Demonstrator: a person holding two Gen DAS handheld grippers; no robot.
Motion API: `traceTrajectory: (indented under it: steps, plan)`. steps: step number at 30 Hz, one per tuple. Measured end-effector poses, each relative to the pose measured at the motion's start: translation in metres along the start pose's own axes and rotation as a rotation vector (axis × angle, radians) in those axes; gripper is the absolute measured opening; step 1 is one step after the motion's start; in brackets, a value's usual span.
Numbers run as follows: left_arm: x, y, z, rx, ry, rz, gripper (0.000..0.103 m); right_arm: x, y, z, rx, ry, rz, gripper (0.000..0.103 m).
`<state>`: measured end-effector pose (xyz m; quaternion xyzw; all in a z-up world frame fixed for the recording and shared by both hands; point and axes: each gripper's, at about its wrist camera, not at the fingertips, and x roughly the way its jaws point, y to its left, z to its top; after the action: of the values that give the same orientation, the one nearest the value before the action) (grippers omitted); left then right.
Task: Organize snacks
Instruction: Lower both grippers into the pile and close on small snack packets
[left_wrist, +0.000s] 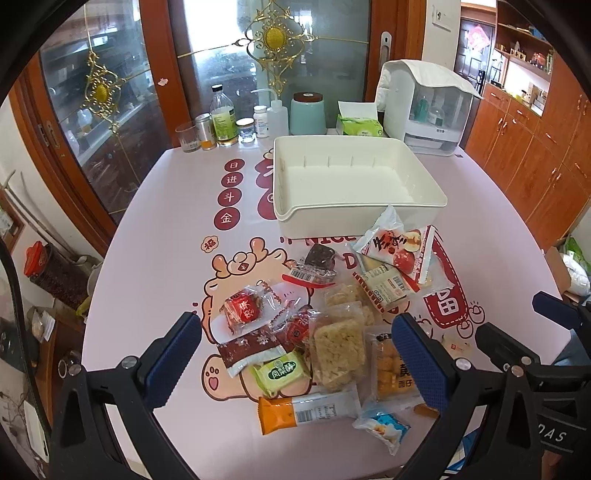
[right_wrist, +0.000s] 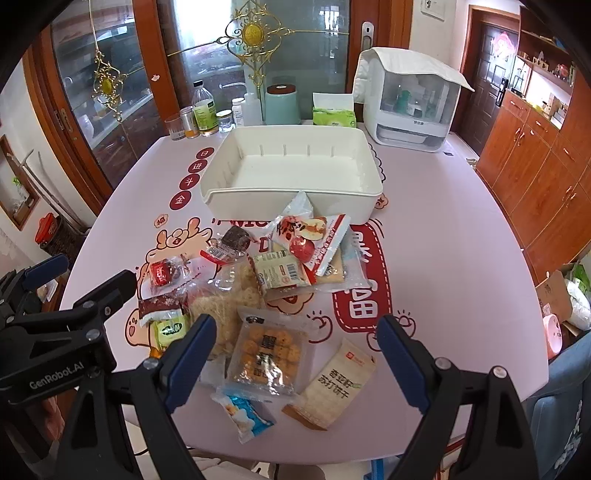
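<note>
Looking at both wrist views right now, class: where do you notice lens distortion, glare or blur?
Left wrist view: the pink table edge bows, black vignette fills the corners, and the empty white plastic bin stays sharp. Right wrist view: the same fisheye curving, daylight glare on the glass cabinet doors, and sheen on the clear snack wrappers.

Snack packets (left_wrist: 332, 314) heaped on table (left_wrist: 155, 229), bin (left_wrist: 354, 184) behind them, bottles (left_wrist: 221, 118) behind bin

A home dining room: wooden cabinets (left_wrist: 524, 147), glass doors (left_wrist: 110, 110), printed tablecloth (left_wrist: 166, 229).
</note>
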<state>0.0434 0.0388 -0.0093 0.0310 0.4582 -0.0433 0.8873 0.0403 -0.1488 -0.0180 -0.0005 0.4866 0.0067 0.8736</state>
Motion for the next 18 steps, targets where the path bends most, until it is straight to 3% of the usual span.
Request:
traceTrajectory:
  steps: [4, 11, 18]
  plan:
    - [0.011, 0.014, 0.005, 0.002, 0.026, 0.014, 0.102, 0.009, 0.008, 0.006, 0.019, 0.017, 0.004, 0.089]
    - [0.046, 0.050, 0.005, -0.028, 0.109, -0.078, 0.102, 0.037, 0.012, 0.013, 0.065, 0.064, 0.036, 0.089]
    - [0.101, 0.085, -0.009, 0.002, 0.205, -0.038, 0.102, 0.090, 0.010, 0.015, 0.100, 0.134, 0.004, 0.089]
